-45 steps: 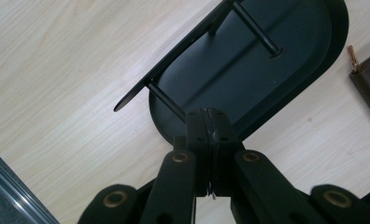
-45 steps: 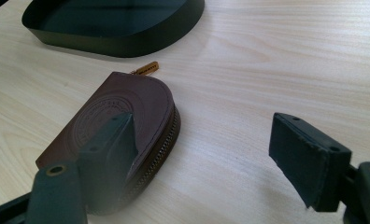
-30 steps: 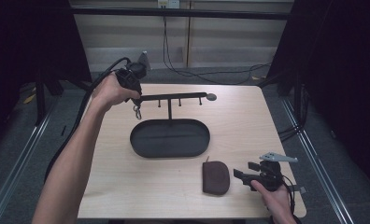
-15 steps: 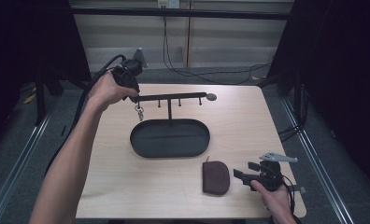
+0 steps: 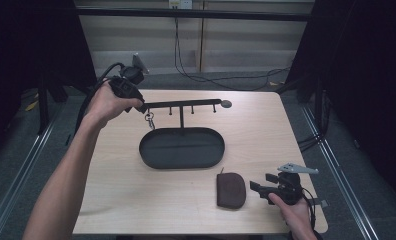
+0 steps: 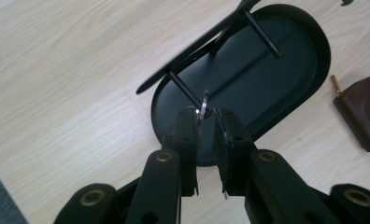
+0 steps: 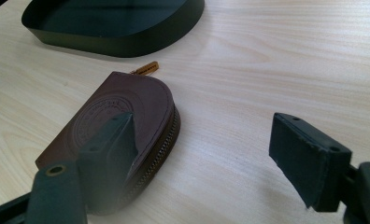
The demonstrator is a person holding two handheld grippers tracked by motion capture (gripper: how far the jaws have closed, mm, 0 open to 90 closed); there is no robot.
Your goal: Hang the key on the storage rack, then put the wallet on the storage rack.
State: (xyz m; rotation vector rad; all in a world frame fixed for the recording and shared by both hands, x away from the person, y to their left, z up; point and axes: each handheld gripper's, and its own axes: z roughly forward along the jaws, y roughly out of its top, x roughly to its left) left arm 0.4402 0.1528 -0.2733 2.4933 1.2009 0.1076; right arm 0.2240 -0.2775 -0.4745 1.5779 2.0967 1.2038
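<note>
A metal key ring is hung on a peg of the black rack, above the oval tray.

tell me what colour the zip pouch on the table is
Dark brown pouch, embossed round stamp; clearest in the right gripper view.

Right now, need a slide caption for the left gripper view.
Left gripper jaws, just opening, flank a key ring hung on the black hook rack above its oval tray.
</note>
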